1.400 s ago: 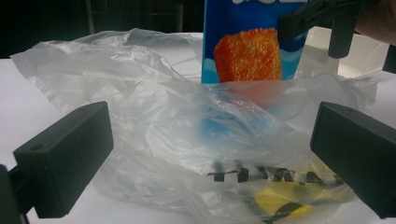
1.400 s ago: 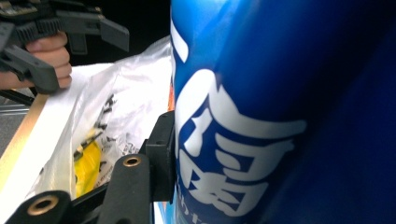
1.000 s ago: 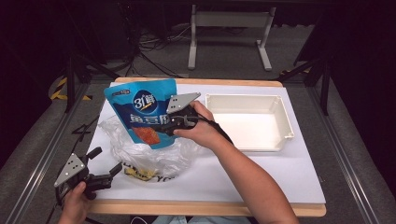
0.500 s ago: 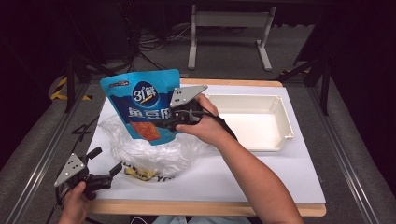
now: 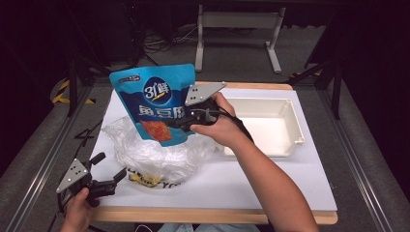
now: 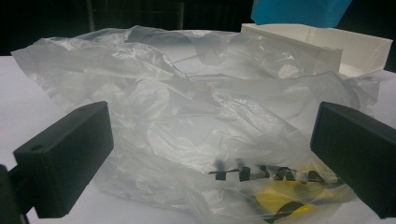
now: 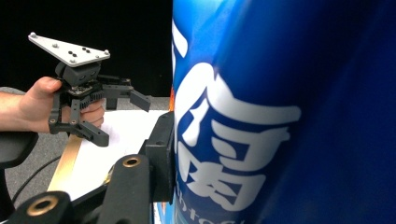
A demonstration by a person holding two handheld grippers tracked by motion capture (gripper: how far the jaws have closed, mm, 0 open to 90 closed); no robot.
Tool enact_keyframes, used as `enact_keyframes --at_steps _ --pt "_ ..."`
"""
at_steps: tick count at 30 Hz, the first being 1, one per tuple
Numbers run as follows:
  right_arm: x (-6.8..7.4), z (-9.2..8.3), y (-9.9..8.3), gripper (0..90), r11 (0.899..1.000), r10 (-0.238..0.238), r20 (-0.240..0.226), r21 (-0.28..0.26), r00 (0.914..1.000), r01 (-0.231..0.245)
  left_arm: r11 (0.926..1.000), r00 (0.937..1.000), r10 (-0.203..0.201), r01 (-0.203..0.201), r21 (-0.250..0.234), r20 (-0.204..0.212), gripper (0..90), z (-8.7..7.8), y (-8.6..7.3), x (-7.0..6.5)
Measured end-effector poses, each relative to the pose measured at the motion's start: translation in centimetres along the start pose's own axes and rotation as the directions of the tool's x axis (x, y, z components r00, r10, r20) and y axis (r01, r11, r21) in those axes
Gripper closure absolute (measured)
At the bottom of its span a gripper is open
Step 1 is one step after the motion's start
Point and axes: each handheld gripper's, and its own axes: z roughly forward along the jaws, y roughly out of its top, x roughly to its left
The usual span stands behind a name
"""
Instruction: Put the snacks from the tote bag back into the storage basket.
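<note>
We are gripping the blue snack pouch (image 5: 155, 102) upright in our right gripper (image 5: 180, 122), centre-left of the high view, above the plastic bag (image 5: 154, 153). The white tray (image 5: 263, 126) is lying rightward. Our left gripper (image 5: 110, 169) is hanging open, lower left.

blue pouch (image 5: 154, 101) with white lettering and an orange patch, clear bag (image 5: 154, 154) showing perhaps yellow-black print, white tray (image 5: 295, 125).

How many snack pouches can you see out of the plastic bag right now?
1. The blue snack pouch is held upright in the right gripper above the clear plastic bag. Something yellow shows inside the bag, so more items may be hidden there.
</note>
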Motion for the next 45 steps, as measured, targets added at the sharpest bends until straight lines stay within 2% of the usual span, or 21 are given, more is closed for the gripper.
enact_keyframes --at_steps 2,5,6,8,13,20,25,33,37,45 --pt "-0.1 -0.3 0.0 53.9 1.0 -0.002 0.002 0.002 1.0 0.002 1.0 1.0 0.0 0.0 0.003 0.0 0.2 0.0 0.0 0.0" --pt "-0.5 -1.5 -0.5 53.9 1.0 0.005 0.018 0.013 0.9998 -0.005 1.0 1.0 -0.003 0.003 -0.001 -0.001 0.2 0.0 0.0 0.1" --pt "-0.6 -1.9 -0.7 53.9 1.0 0.004 0.021 0.016 0.9998 -0.005 0.9998 1.0 -0.001 0.001 0.019 0.002 0.2 -0.1 0.0 0.1" --pt "-0.8 -2.6 -0.9 53.9 1.0 0.008 0.037 0.019 0.9993 -0.008 1.0 1.0 -0.008 0.008 -0.001 -0.002 0.2 0.1 -0.1 0.1" --pt "-1.3 -4.5 -1.2 53.9 1.0 0.015 0.073 0.025 0.9972 -0.017 0.9998 1.0 -0.007 0.007 0.017 -0.002 0.2 0.1 -0.1 0.1" --pt "-2.3 -7.5 -1.8 53.9 0.998 0.03 0.125 0.042 0.9917 -0.036 0.9998 0.9999 -0.015 0.015 0.013 -0.005 0.2 0.1 -0.1 0.1" --pt "-3.0 -9.7 -2.4 53.9 0.997 0.057 0.167 0.05 0.9842 -0.067 0.9997 0.9999 -0.015 0.015 0.02 -0.005 0.2 0.1 -0.1 0.1" --pt "-3.8 -12.8 -3.3 54.4 0.995 0.091 0.211 0.029 0.9732 -0.099 0.9998 0.9998 -0.015 0.015 0.015 -0.01 0.2 0.2 -0.1 0.1" --pt "-4.1 -13.8 -3.8 55.9 0.994 0.085 0.239 0.044 0.9673 -0.098 0.9998 0.9999 -0.01 0.01 0.019 -0.011 0.2 0.2 -0.1 0.1" --pt "-5.1 -16.4 -4.8 55.8 0.991 0.118 0.298 0.018 0.9471 -0.129 0.9997 0.9999 -0.011 0.011 0.02 -0.011 0.2 0.2 -0.2 0.1"
